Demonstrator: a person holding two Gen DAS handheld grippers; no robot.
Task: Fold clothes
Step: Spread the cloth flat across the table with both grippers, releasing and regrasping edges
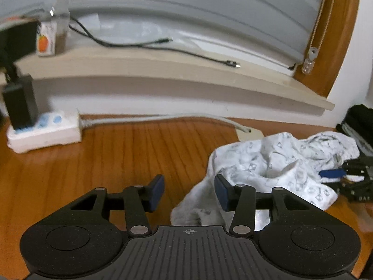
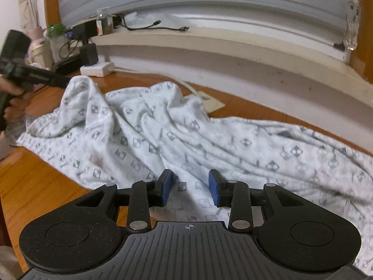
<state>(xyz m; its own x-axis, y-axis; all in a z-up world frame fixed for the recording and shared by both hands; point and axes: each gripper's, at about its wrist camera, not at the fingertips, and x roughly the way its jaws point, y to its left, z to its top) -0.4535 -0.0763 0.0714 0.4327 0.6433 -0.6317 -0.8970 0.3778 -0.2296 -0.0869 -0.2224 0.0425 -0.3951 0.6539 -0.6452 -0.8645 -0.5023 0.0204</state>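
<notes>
We note a white garment (image 2: 186, 137) printed with small grey diamonds and squares, on an orange-brown wood-grain desk (image 1: 105, 154). Our black tongs (image 2: 190, 187) carry blue pads (image 2: 166, 187). White power strip (image 1: 44, 133), blue sockets.

Illumination is soft, even and moderately bright in both views, with no hard glare. The wooden counter (image 1: 116, 151) carries a faint sheen ahead of the left claw (image 1: 188, 192). Fisheye distortion bows the windowsill (image 1: 163, 67) beyond the claw into an arc, and dark vignetting cuts the upper corners. Motion blur smears objects to the far left of the left claw; the cloth (image 2: 186, 135) ahead of the right claw (image 2: 190, 190) reads slightly soft.
</notes>
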